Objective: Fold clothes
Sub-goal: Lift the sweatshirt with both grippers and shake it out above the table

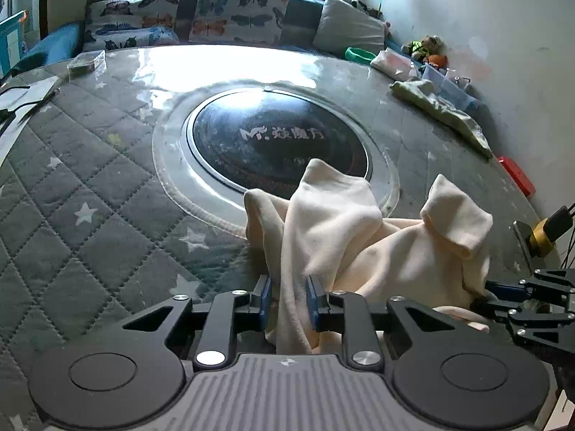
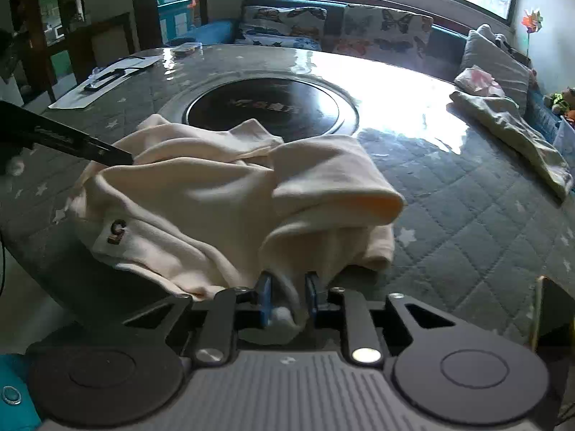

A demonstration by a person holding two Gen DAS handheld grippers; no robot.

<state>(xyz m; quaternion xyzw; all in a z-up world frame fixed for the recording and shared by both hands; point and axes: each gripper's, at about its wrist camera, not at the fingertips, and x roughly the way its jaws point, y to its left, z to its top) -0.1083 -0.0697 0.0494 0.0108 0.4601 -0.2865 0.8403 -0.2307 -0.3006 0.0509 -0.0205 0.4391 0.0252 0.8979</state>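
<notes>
A cream garment point(image 1: 359, 237) lies bunched on the round quilted table, near its front edge. My left gripper point(image 1: 287, 301) is shut on a fold of it, with cloth hanging between the blue pads. My right gripper point(image 2: 289, 298) is shut on another edge of the same garment point(image 2: 222, 194), which has a small brown "5" patch point(image 2: 116, 231). The right gripper shows at the right edge of the left wrist view point(image 1: 503, 298). The left gripper reaches into the cloth at the left of the right wrist view point(image 2: 122, 158).
A black round hotplate point(image 1: 280, 143) sits in the middle of the table point(image 1: 90, 179). Another folded pale green cloth point(image 1: 442, 107) lies at the far right. Papers point(image 2: 104, 82) lie at the far left. A sofa with butterfly cushions point(image 1: 237, 14) stands behind.
</notes>
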